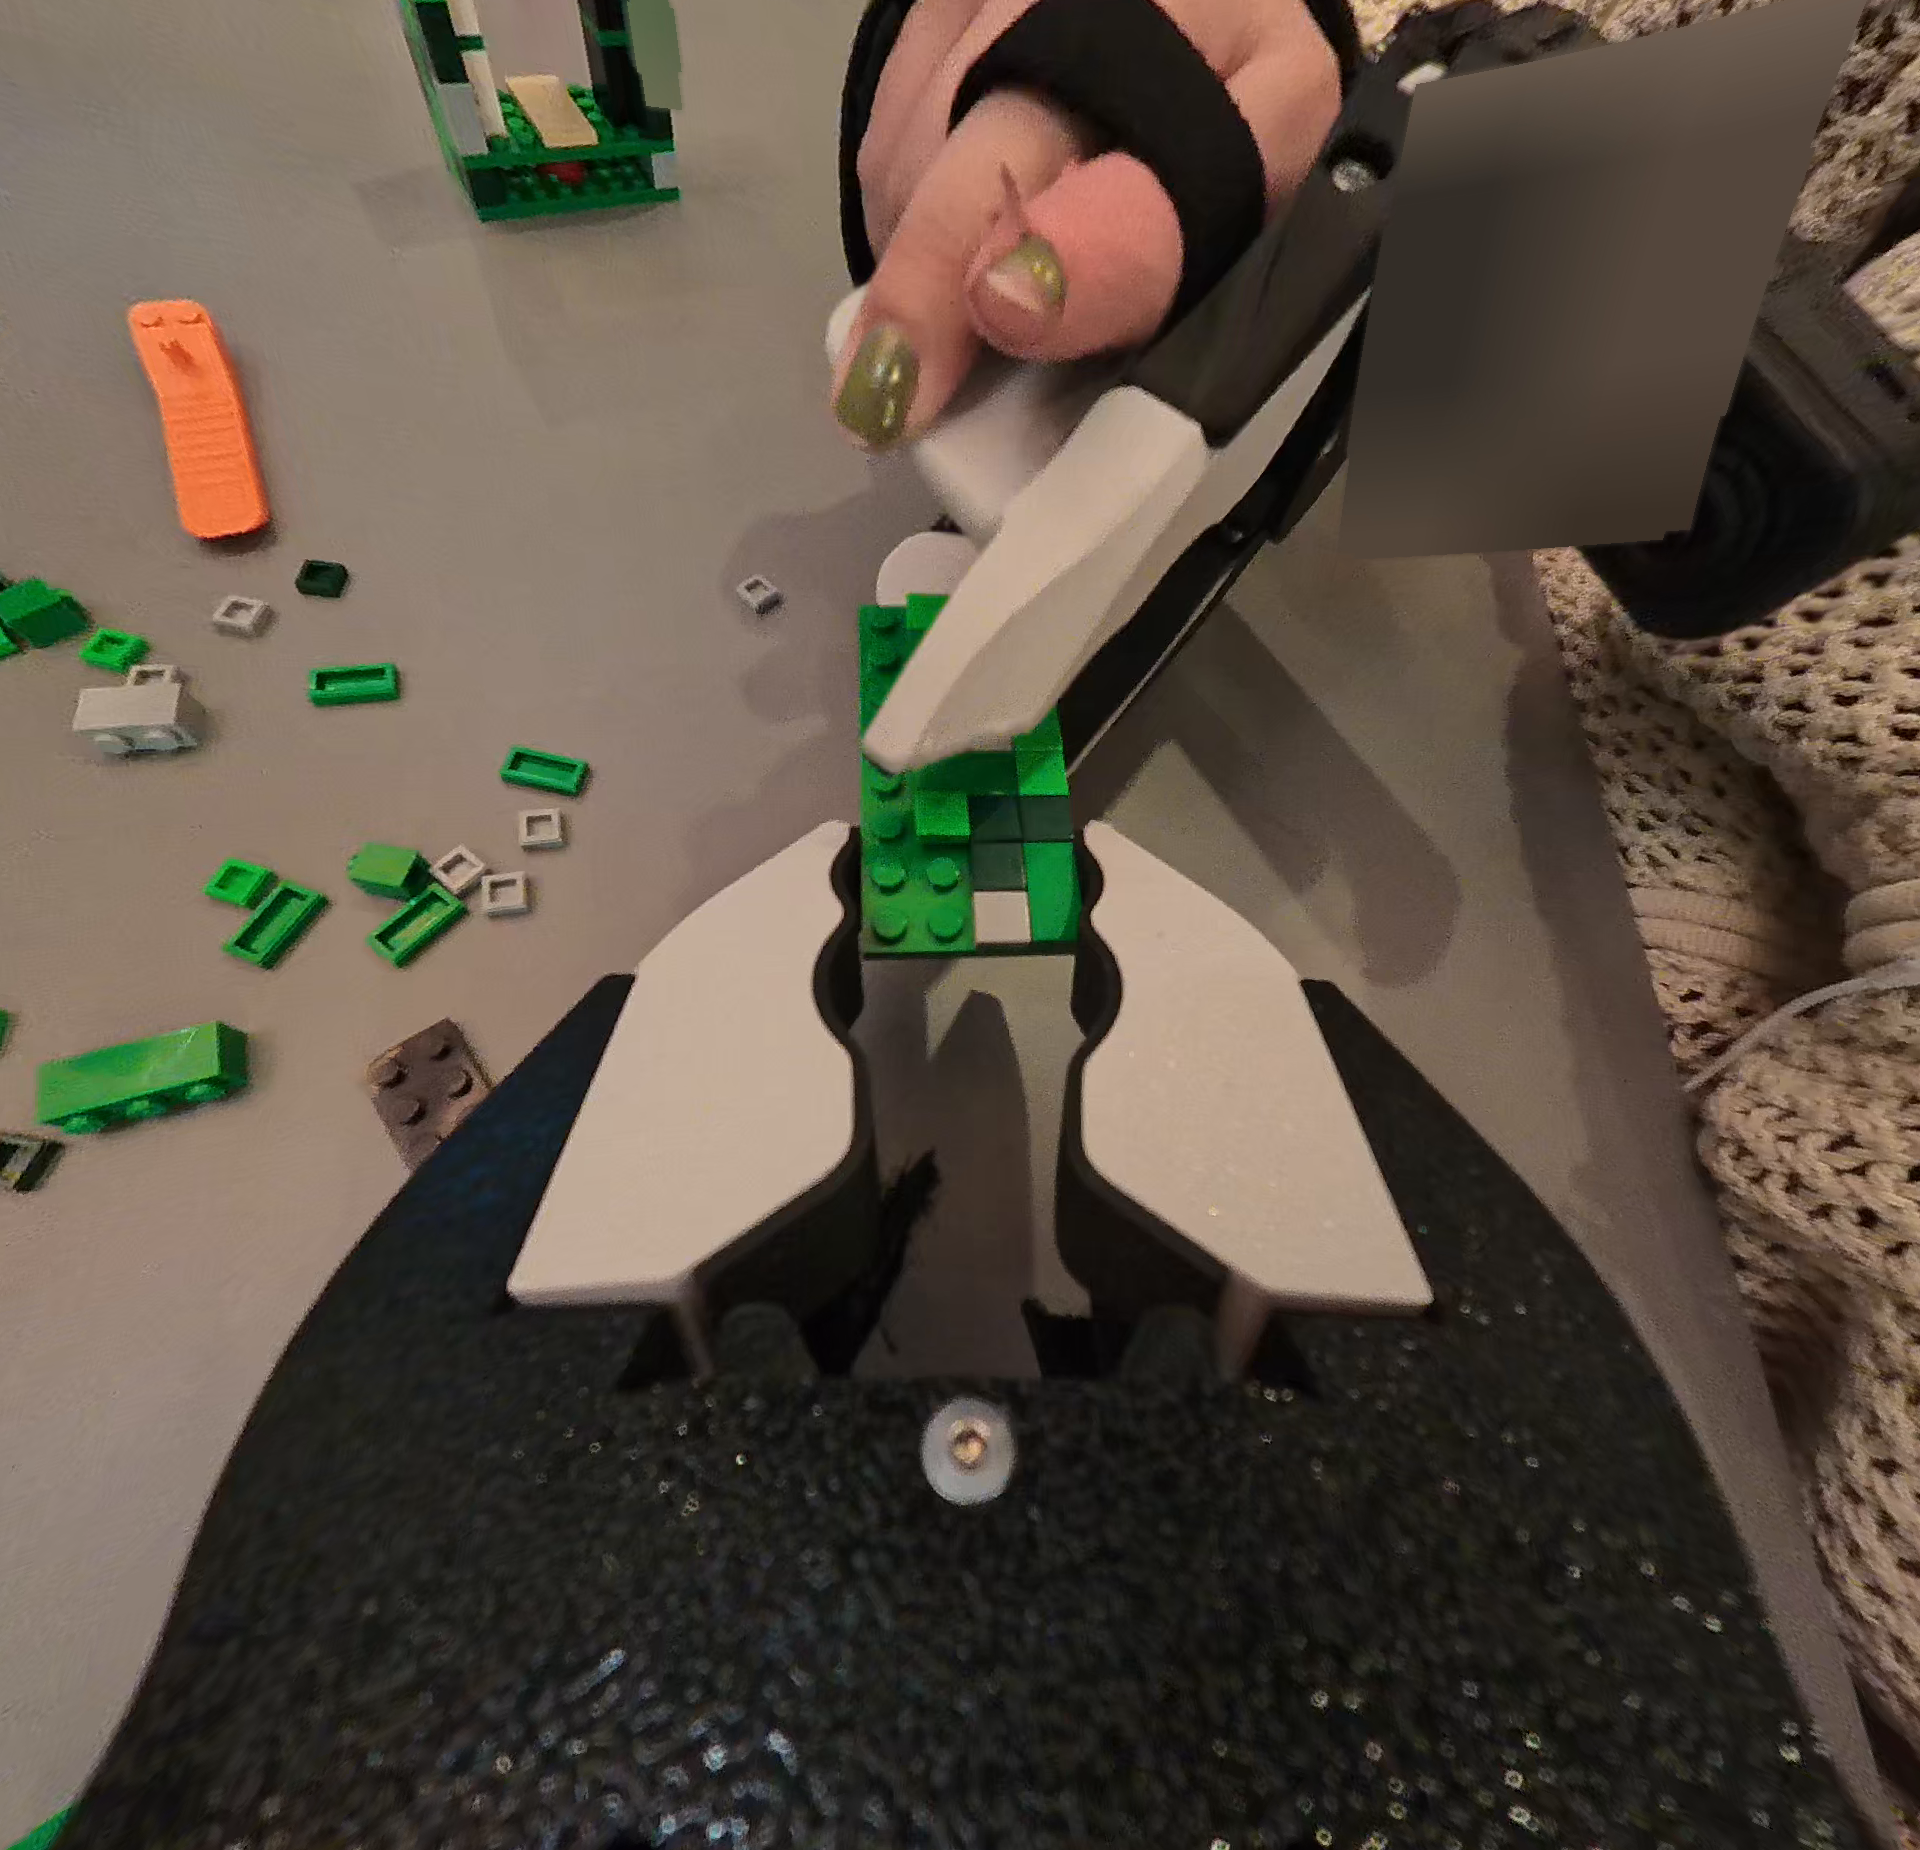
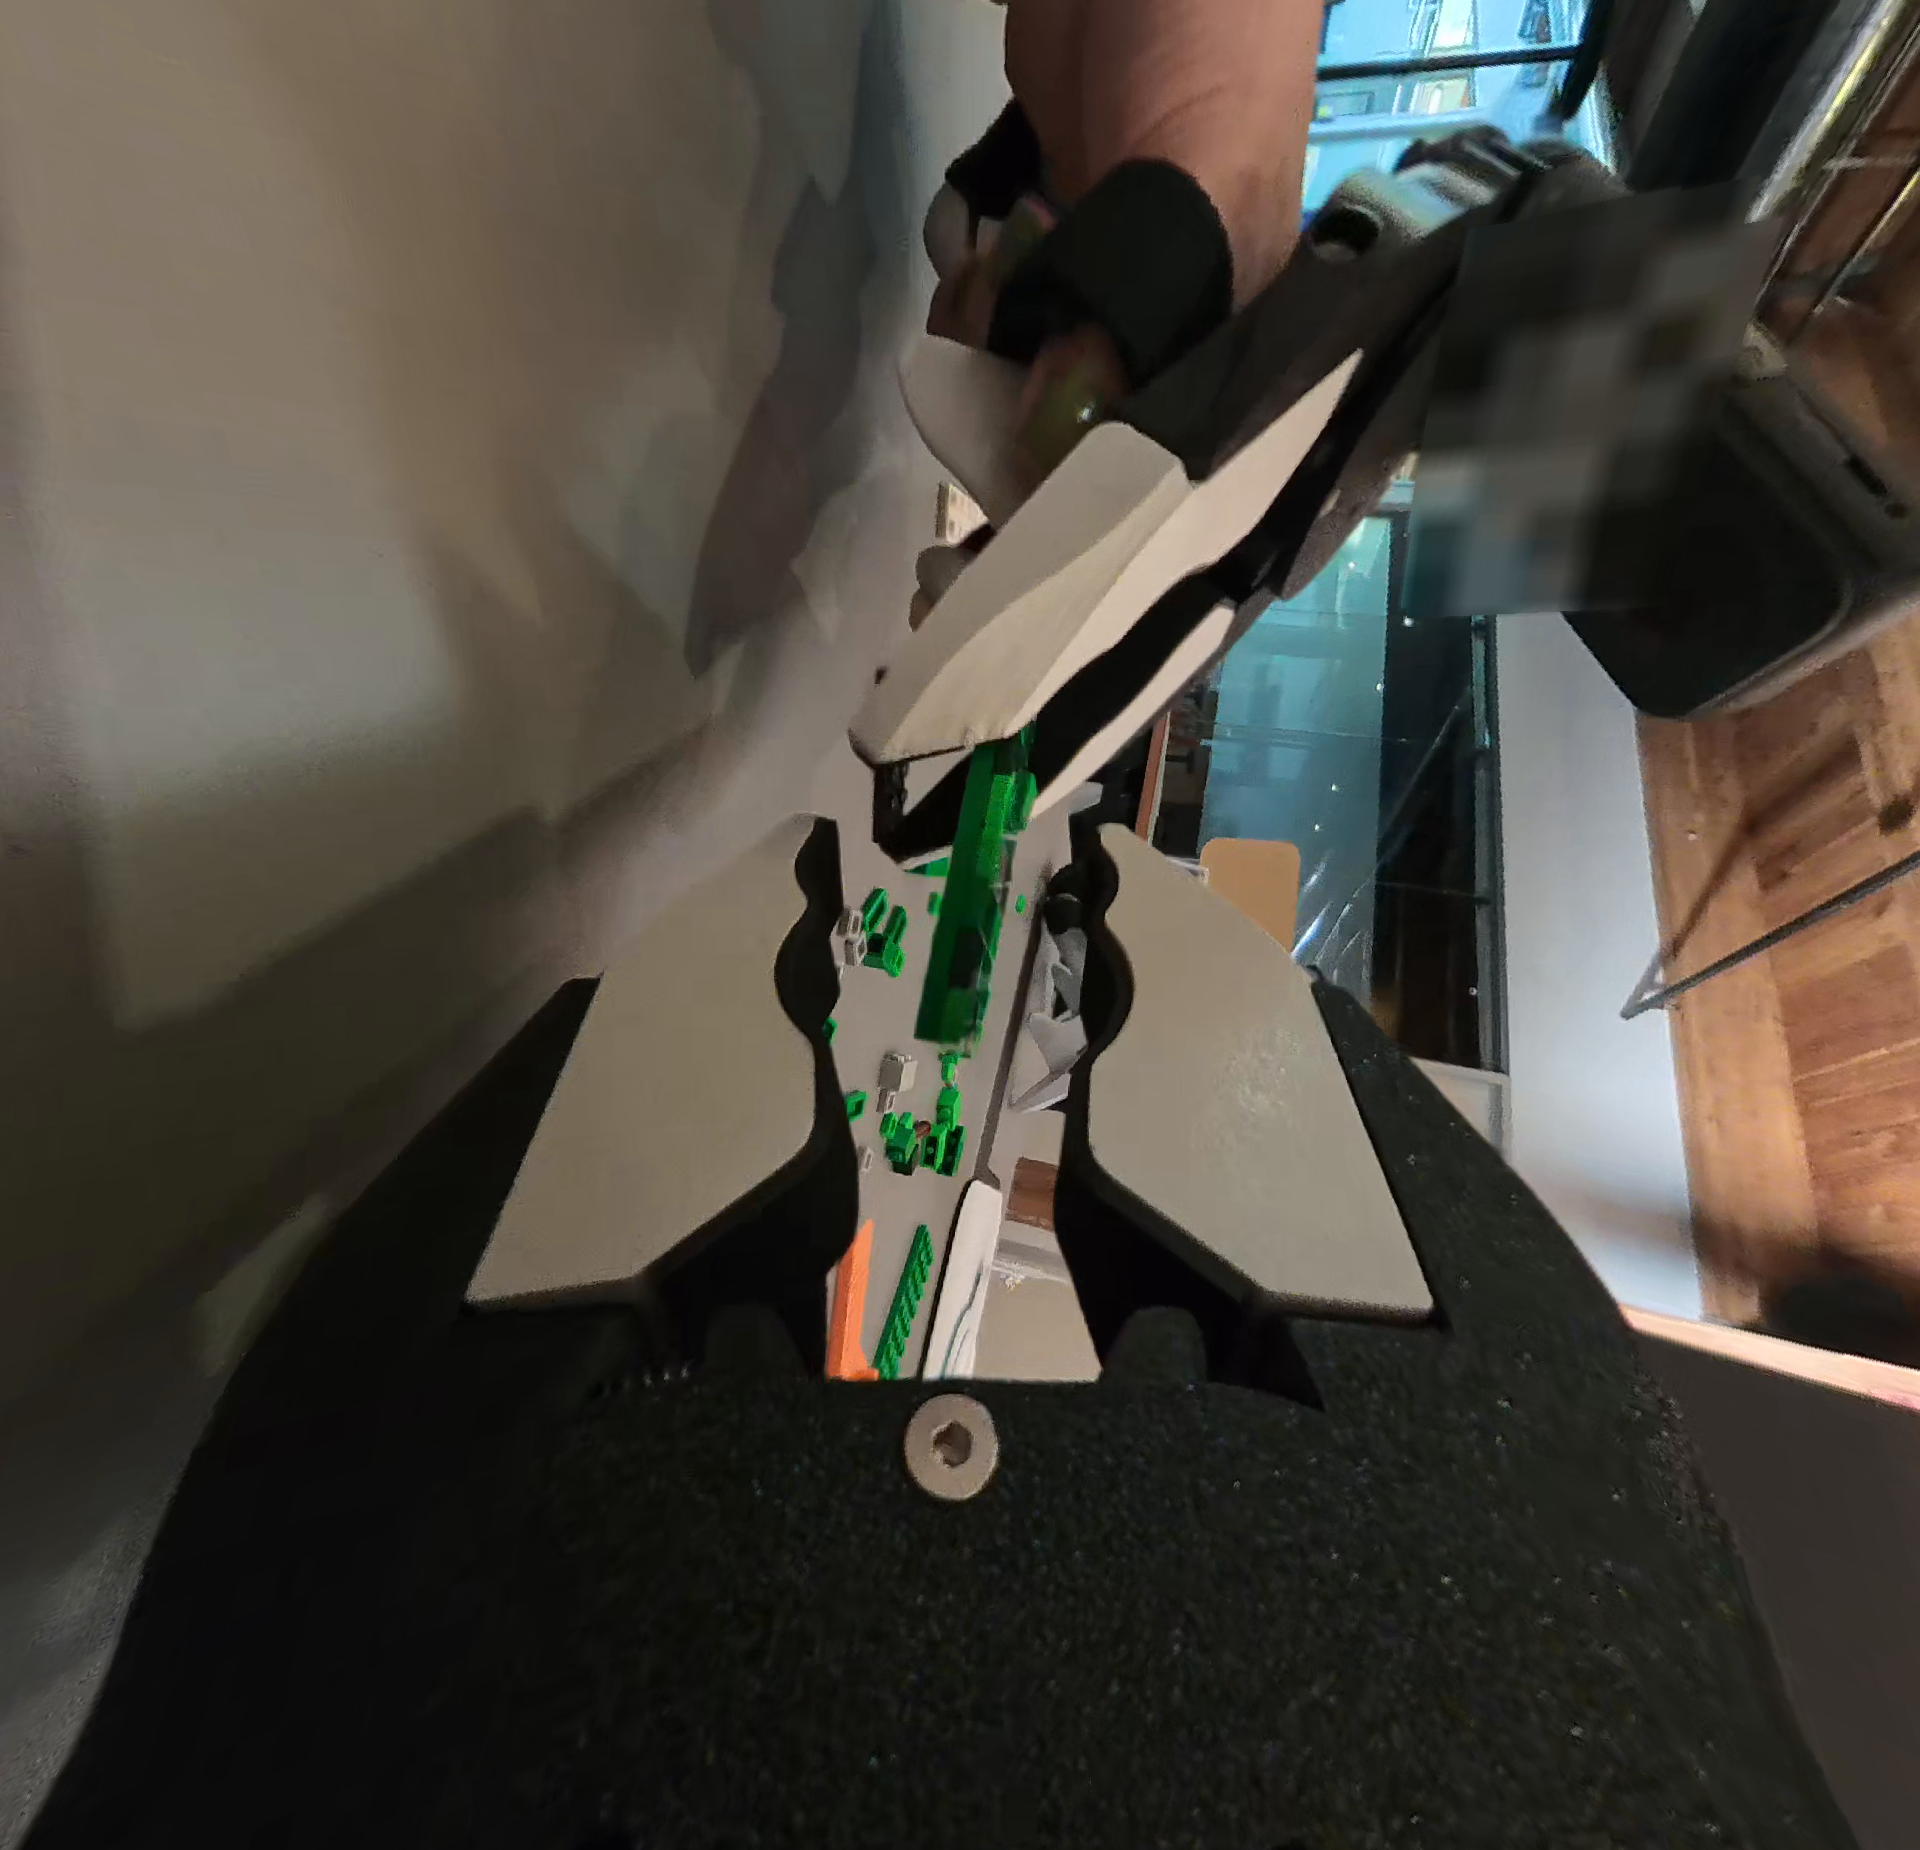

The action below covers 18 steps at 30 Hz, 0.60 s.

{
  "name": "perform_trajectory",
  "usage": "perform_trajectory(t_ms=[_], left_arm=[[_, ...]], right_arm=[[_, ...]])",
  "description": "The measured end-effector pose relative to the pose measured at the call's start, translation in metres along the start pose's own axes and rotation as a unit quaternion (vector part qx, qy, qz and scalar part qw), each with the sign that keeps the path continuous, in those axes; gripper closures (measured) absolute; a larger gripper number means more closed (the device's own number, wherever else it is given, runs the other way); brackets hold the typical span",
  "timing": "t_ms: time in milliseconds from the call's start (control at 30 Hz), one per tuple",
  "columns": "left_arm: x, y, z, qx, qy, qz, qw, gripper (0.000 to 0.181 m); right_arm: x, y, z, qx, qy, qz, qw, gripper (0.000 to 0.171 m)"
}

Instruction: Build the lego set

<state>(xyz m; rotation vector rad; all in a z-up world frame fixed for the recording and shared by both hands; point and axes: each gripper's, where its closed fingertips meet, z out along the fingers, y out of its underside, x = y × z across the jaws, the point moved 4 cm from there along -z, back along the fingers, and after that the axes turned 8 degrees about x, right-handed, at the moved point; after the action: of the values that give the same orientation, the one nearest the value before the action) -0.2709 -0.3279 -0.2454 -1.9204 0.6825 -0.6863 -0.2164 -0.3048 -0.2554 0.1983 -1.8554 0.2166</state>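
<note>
My left gripper (image 1: 966,886) is shut on a flat green Lego plate (image 1: 914,896), its fingers clamping the two side edges just above the grey table (image 1: 582,450). The plate has bare studs on its left strip and green, dark green and one white tile on its right. My right gripper (image 1: 914,751) reaches in from the upper right, rolled on its side, and its upper fingertip rests on the tiles. In the right wrist view the plate (image 2: 961,927) shows edge-on in the wide gap between my right gripper's (image 2: 961,855) fingers, with the left gripper (image 2: 966,772) holding its far end.
A tall green Lego frame (image 1: 540,65) stands at the back left. An orange brick separator (image 1: 197,418) lies left of centre. Loose green tiles (image 1: 353,683), grey pieces (image 1: 135,709), a long green brick (image 1: 140,1073) and a brown plate (image 1: 426,1083) are scattered to the left. A knitted sleeve (image 1: 1766,865) fills the right.
</note>
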Motion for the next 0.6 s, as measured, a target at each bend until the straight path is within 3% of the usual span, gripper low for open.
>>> perform_trajectory(t_ms=[267,400,600], left_arm=[[0.0016,0.0011,0.0022,-0.004,0.003,0.0,1.0,0.144],[0.0041,0.0035,0.0055,-0.017,0.005,0.008,1.0,0.144],[0.0065,0.0057,0.008,-0.026,0.011,0.015,0.999,0.144]], right_arm=[[-0.0005,-0.004,0.0019,0.009,0.004,-0.018,1.0,0.146],[0.0027,-0.005,0.0013,0.015,0.027,-0.033,0.999,0.163],[0.0008,-0.0054,-0.0005,0.023,0.023,-0.057,0.998,0.164]])
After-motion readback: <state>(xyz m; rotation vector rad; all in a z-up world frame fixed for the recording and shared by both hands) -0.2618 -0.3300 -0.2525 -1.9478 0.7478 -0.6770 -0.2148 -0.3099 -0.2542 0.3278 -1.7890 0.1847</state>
